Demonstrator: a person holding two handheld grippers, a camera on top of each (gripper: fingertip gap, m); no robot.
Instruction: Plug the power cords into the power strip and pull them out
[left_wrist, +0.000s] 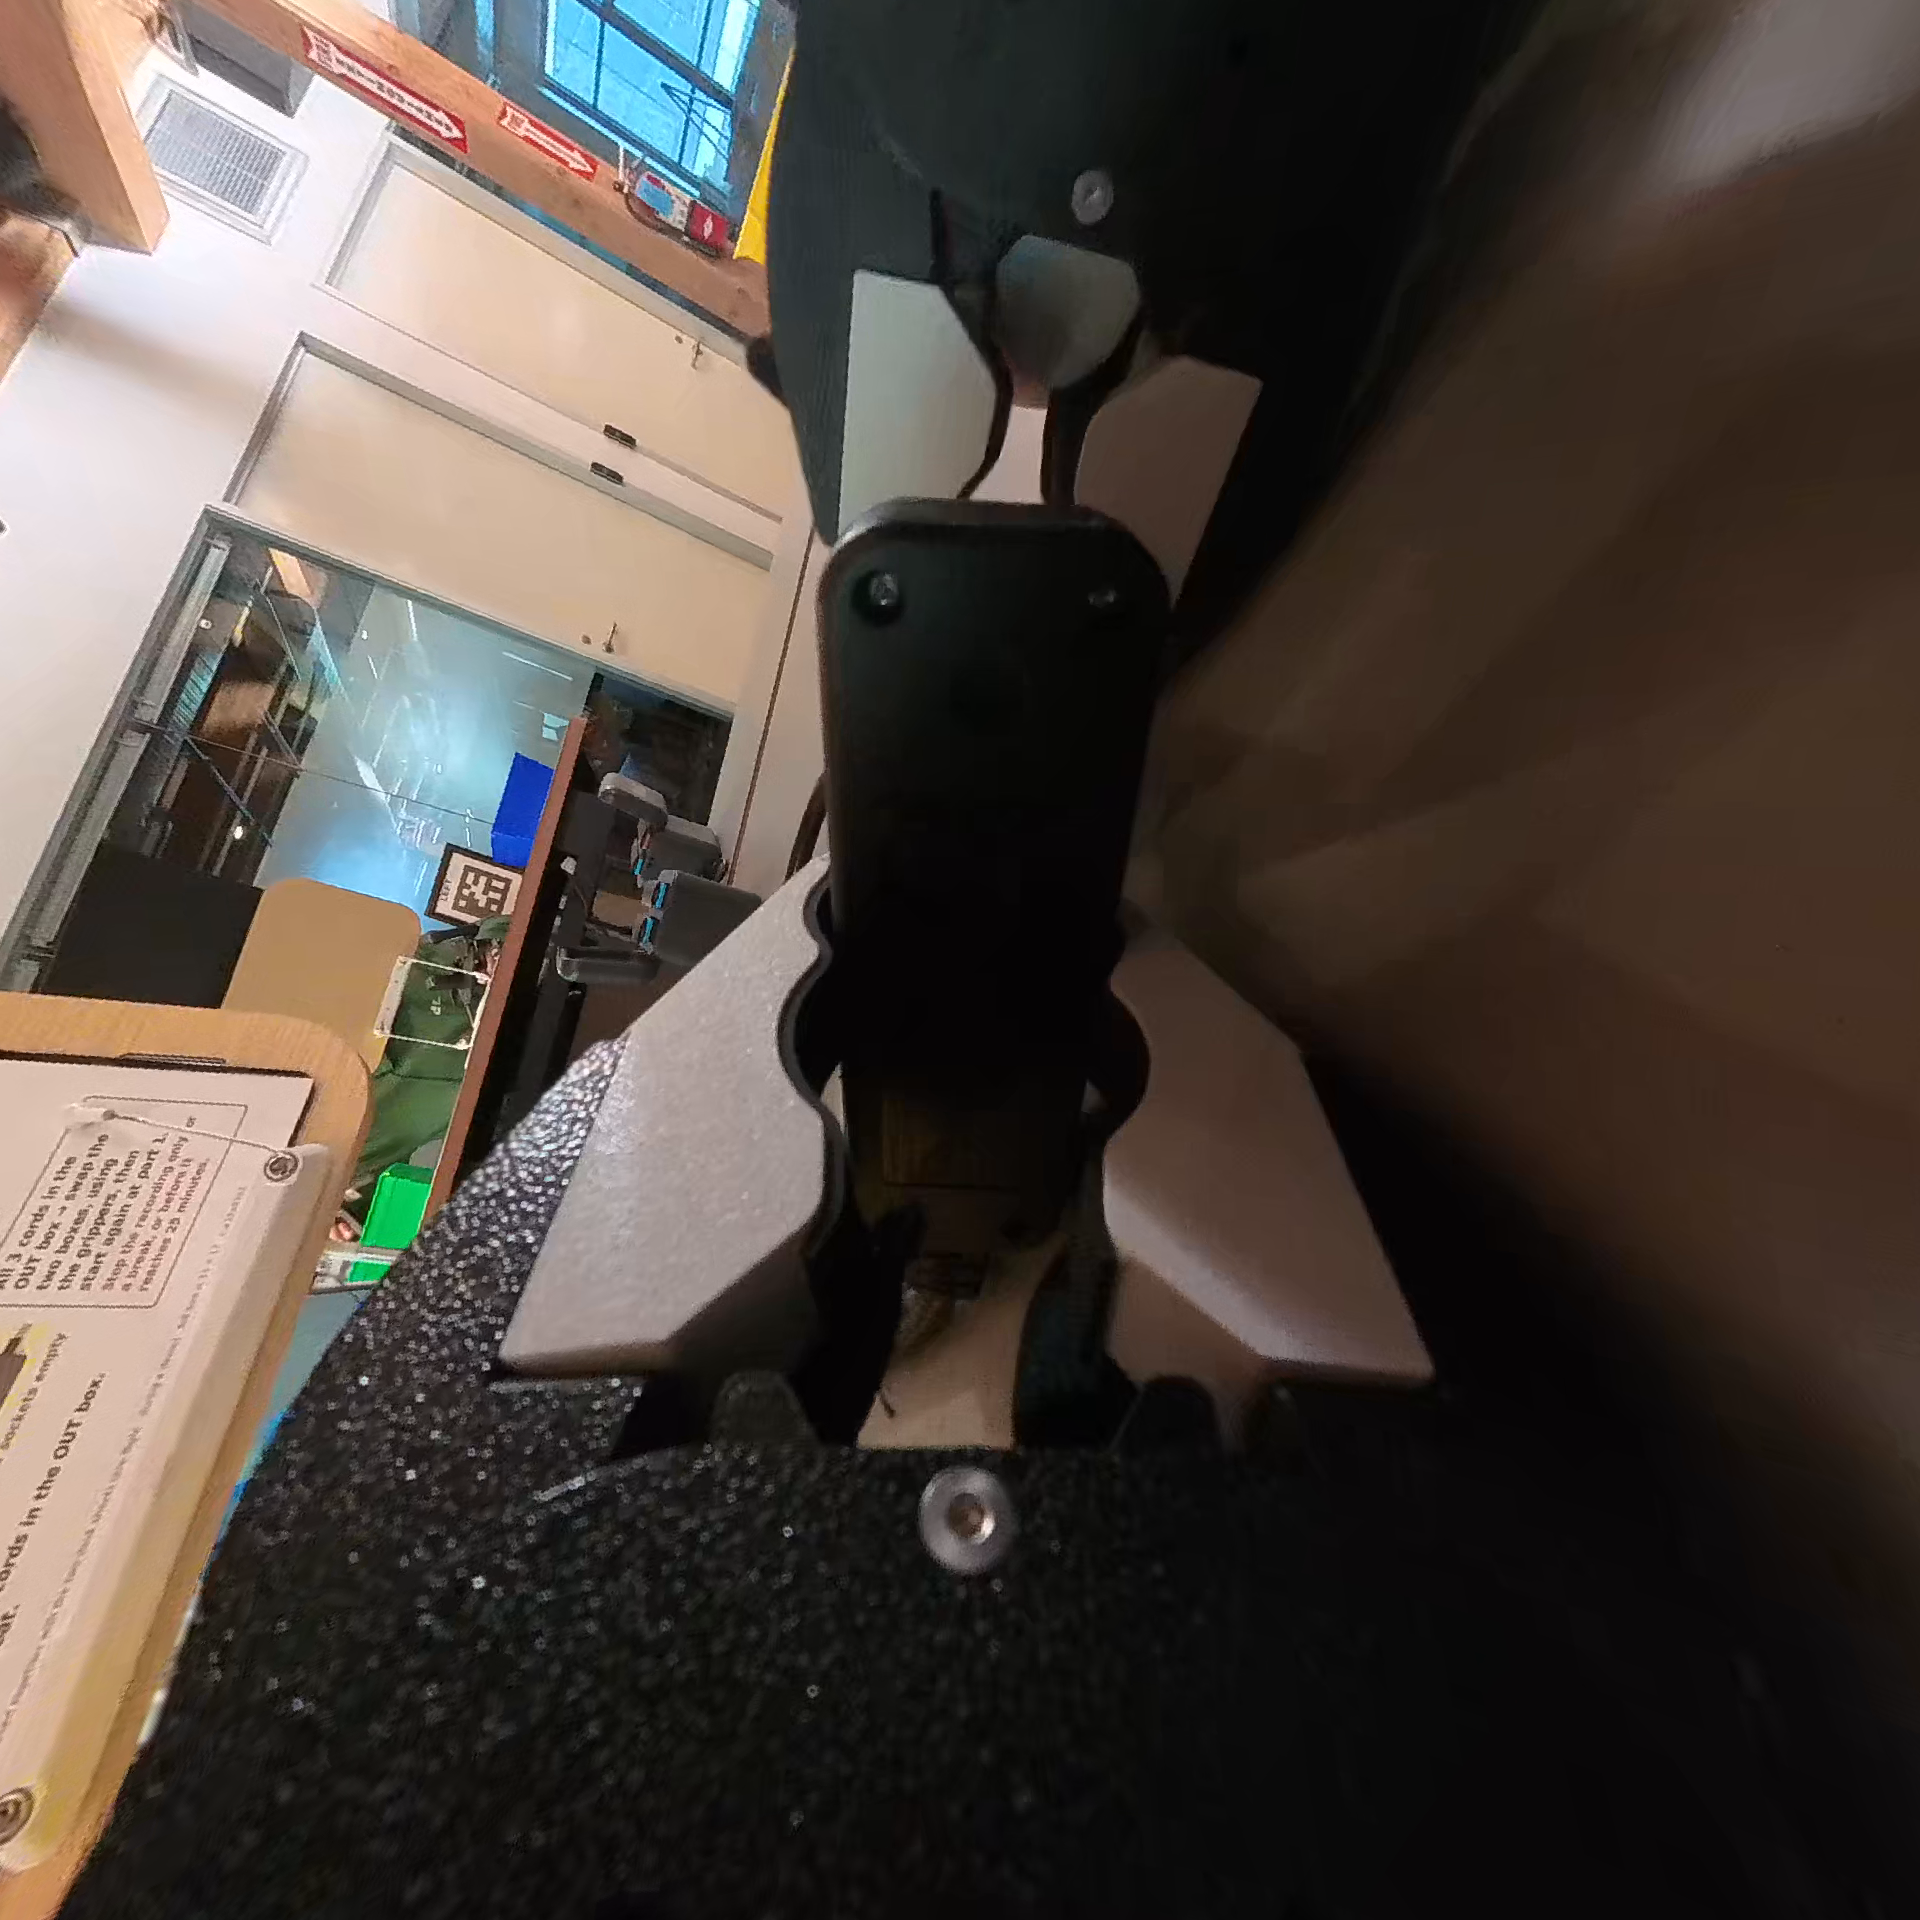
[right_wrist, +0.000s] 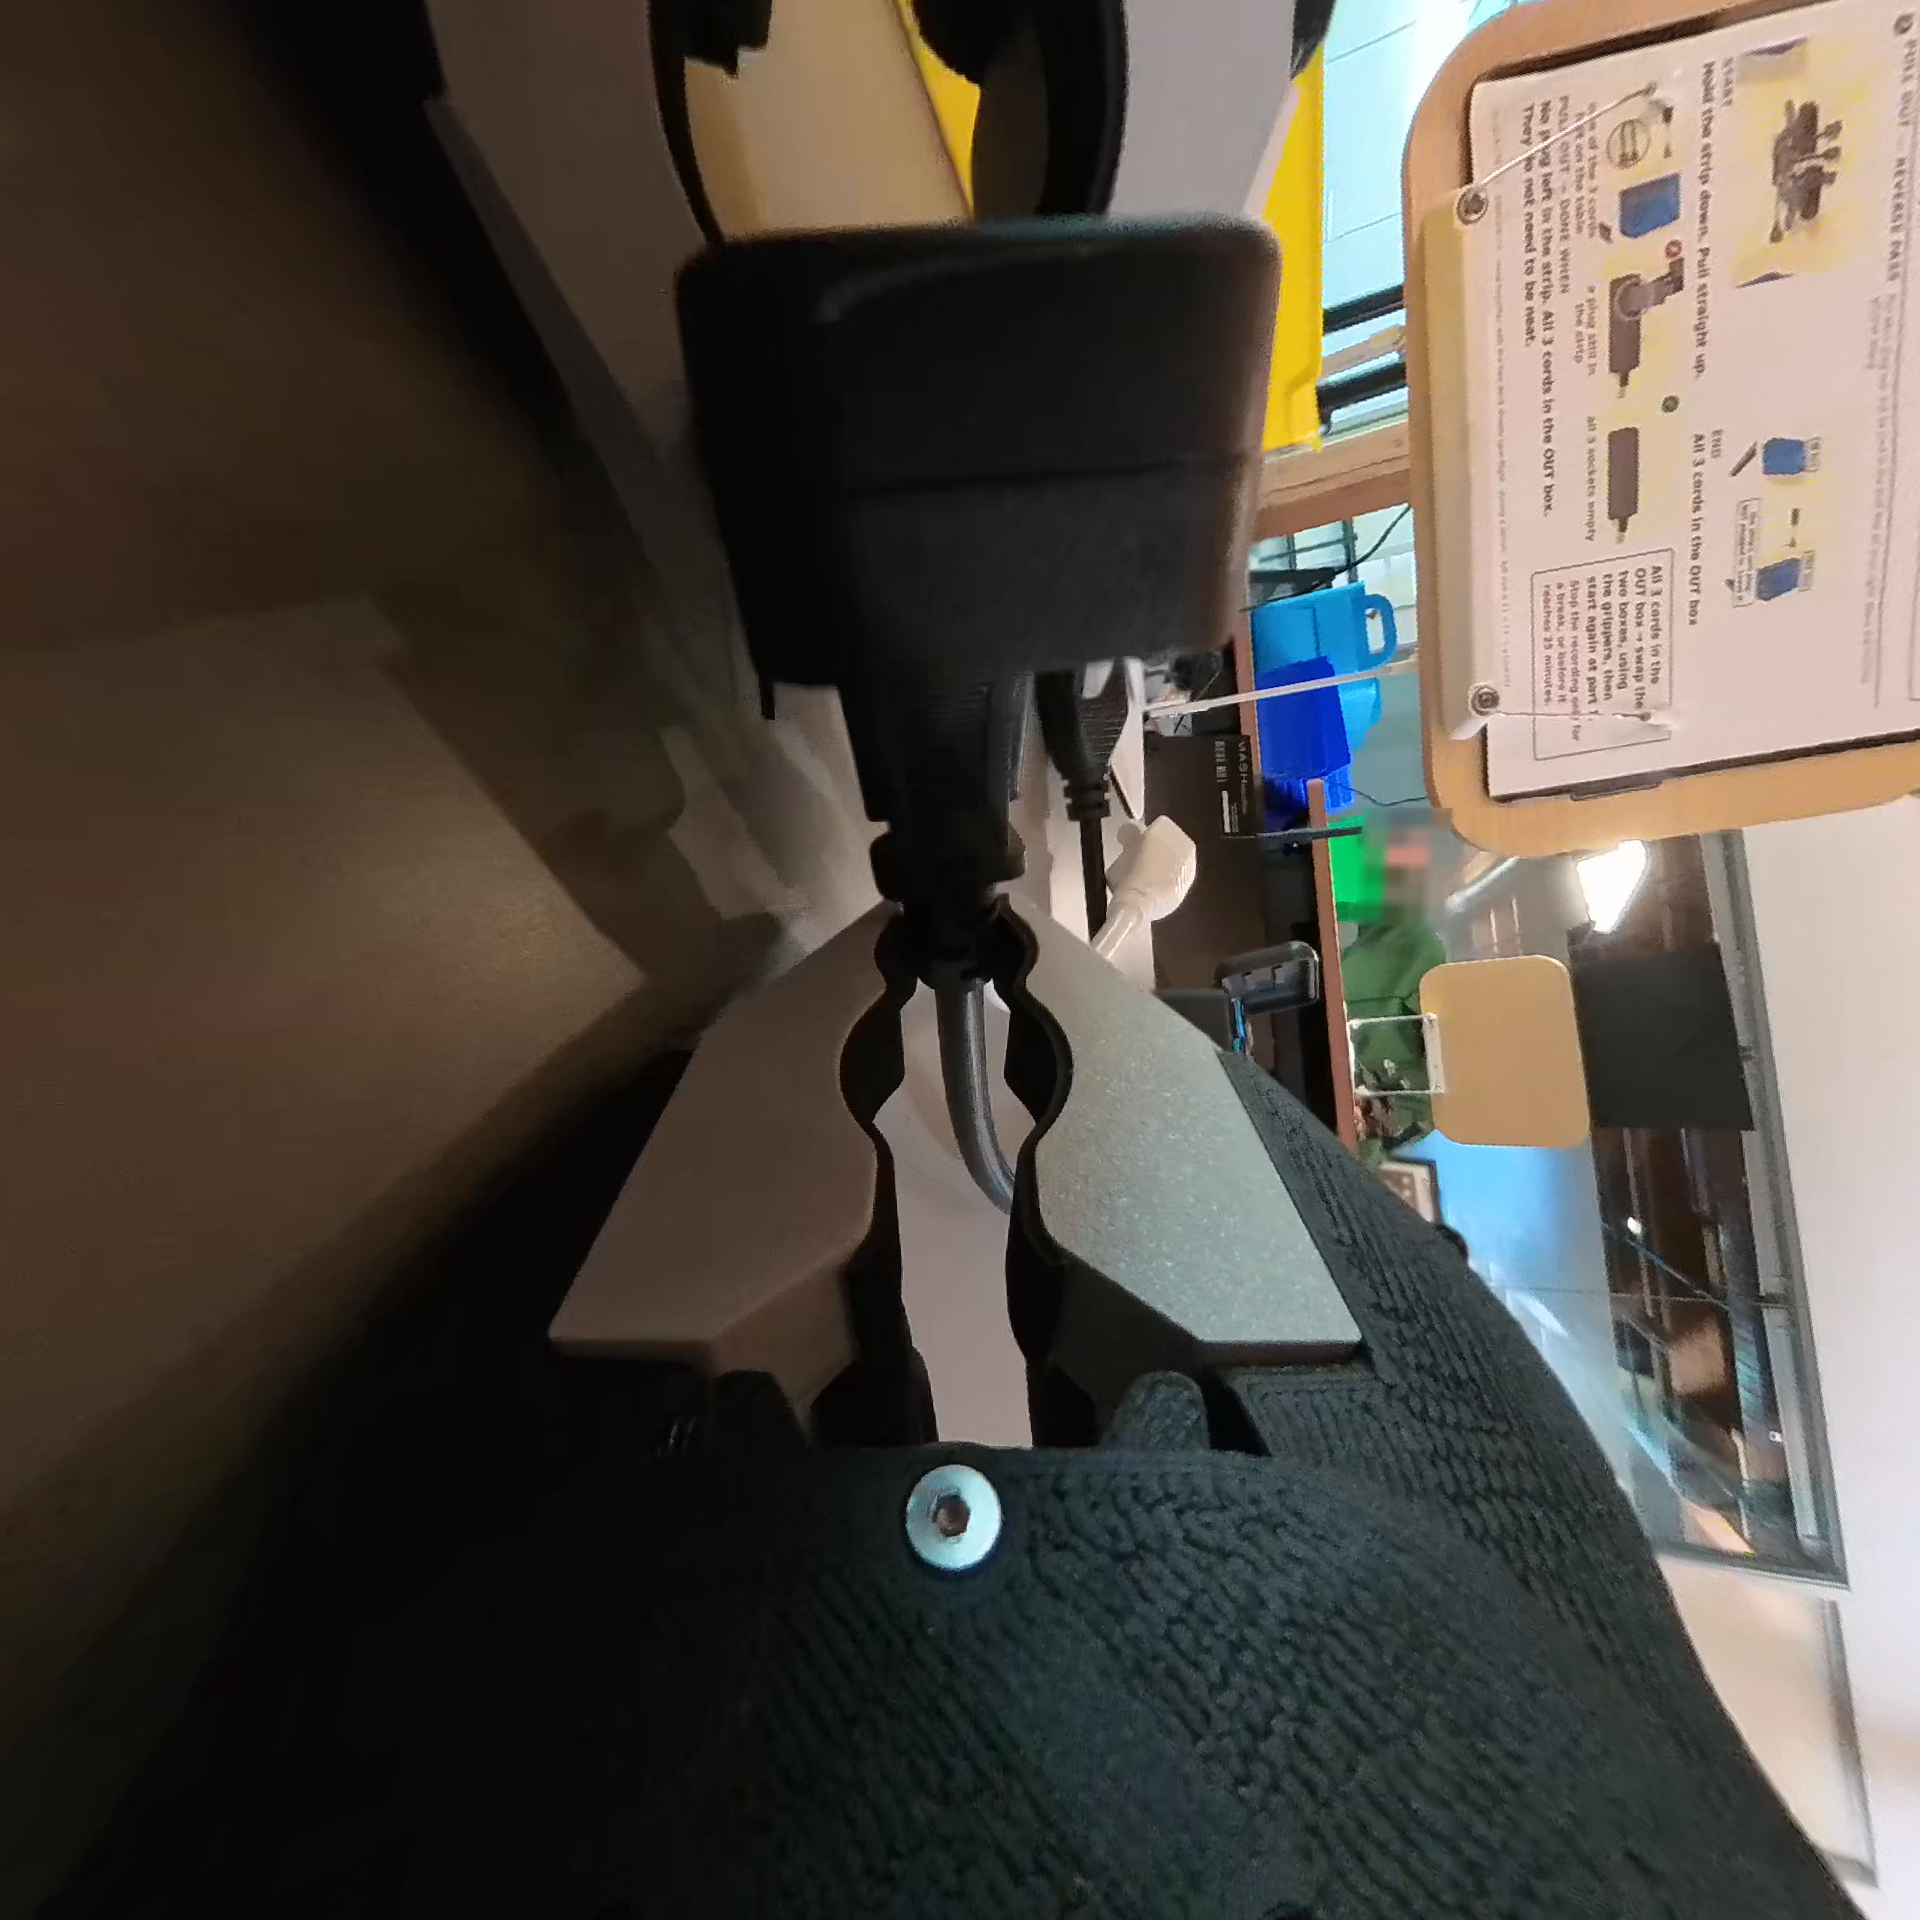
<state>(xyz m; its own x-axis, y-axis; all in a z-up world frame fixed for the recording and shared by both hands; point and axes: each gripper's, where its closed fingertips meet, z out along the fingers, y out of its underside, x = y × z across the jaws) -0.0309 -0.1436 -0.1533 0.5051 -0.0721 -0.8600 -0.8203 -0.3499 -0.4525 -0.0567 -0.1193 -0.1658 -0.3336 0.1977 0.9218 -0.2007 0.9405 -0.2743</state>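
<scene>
In the left wrist view my left gripper (left_wrist: 971, 914) is shut on the black power strip (left_wrist: 987, 727). Its grey fingers (left_wrist: 686, 1143) clamp the strip's sides, and the strip's screwed back faces the camera. The right gripper's black body (left_wrist: 914, 208) shows just beyond the strip's far end. In the right wrist view my right gripper (right_wrist: 951, 940) is shut on the neck of a black plug (right_wrist: 935, 727), right where its cord (right_wrist: 971, 1091) leaves it. The plug's head sits against the strip (right_wrist: 977, 364); I cannot see its prongs.
The brown tabletop (right_wrist: 260, 727) is close beside both grippers. A wooden board with an instruction sheet (right_wrist: 1662, 416) stands nearby, and shows in the left wrist view too (left_wrist: 104, 1351). A white plug (right_wrist: 1148, 868), another black cord and a blue bin (right_wrist: 1309, 675) lie beyond the strip.
</scene>
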